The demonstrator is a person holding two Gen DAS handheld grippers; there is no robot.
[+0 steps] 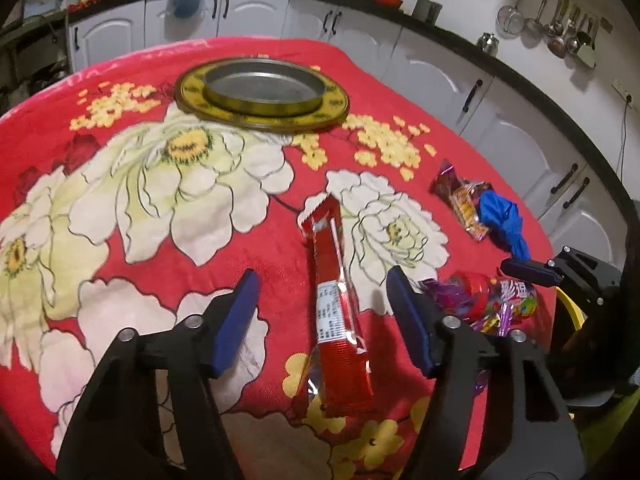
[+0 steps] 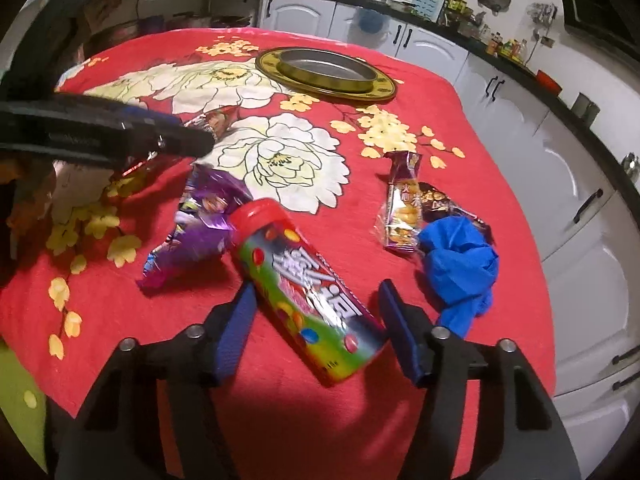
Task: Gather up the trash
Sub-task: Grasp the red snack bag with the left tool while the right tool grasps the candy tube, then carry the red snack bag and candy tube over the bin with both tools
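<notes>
My left gripper (image 1: 320, 284) is open, its jaws on either side of a long red wrapper (image 1: 334, 312) lying on the red floral cloth (image 1: 140, 200). My right gripper (image 2: 314, 300) is open around a colourful candy tube (image 2: 304, 296) with a red cap. A purple wrapper (image 2: 200, 224) lies left of the tube. A snack packet (image 2: 402, 208) and a crumpled blue glove (image 2: 456, 264) lie to the right. A round yellow-rimmed metal tray (image 1: 262, 94) sits at the far side; it also shows in the right wrist view (image 2: 326, 70).
The left gripper's arm (image 2: 100, 132) crosses the left of the right wrist view. White kitchen cabinets (image 1: 500, 120) with a dark counter curve behind the table. Utensils (image 1: 560, 28) hang on the wall at the right.
</notes>
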